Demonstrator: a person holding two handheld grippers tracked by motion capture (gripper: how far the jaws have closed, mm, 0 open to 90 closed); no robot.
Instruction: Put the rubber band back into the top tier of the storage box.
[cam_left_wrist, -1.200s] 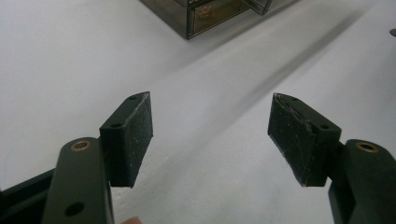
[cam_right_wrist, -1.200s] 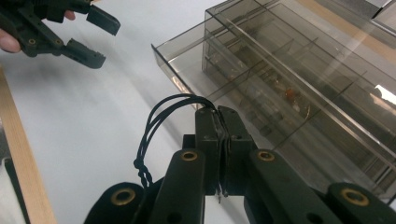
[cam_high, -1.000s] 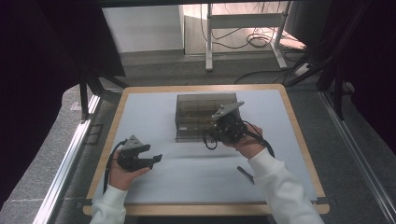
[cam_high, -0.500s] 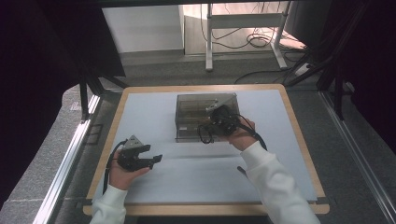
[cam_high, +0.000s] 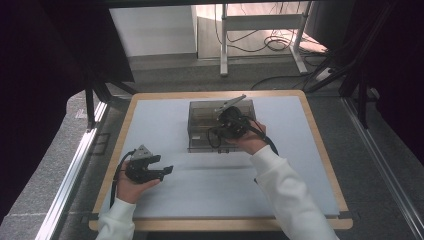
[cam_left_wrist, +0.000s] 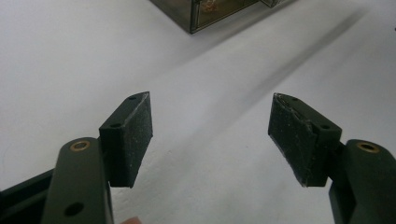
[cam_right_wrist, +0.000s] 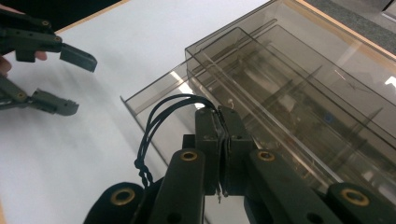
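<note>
Both differ — right gripper (cam_right_wrist: 223, 140) pinching black cord (cam_right_wrist: 156, 119), left gripper (cam_left_wrist: 210, 135) agape.

No readable text

No lettering, label, brand, number or sign can be read on the smoky plastic box (cam_high: 220, 120) or anything beside it.

I count two grippers: the left gripper (cam_high: 162, 171) and the right gripper (cam_right_wrist: 223, 122). I see two hands, the left hand (cam_high: 131, 186) and the right hand (cam_high: 250, 142). There is one smoky clear plastic box (cam_high: 200, 122), one thin black cord (cam_right_wrist: 159, 119) looped at the right gripper, and one table (cam_high: 200, 200) with a white top.
</note>
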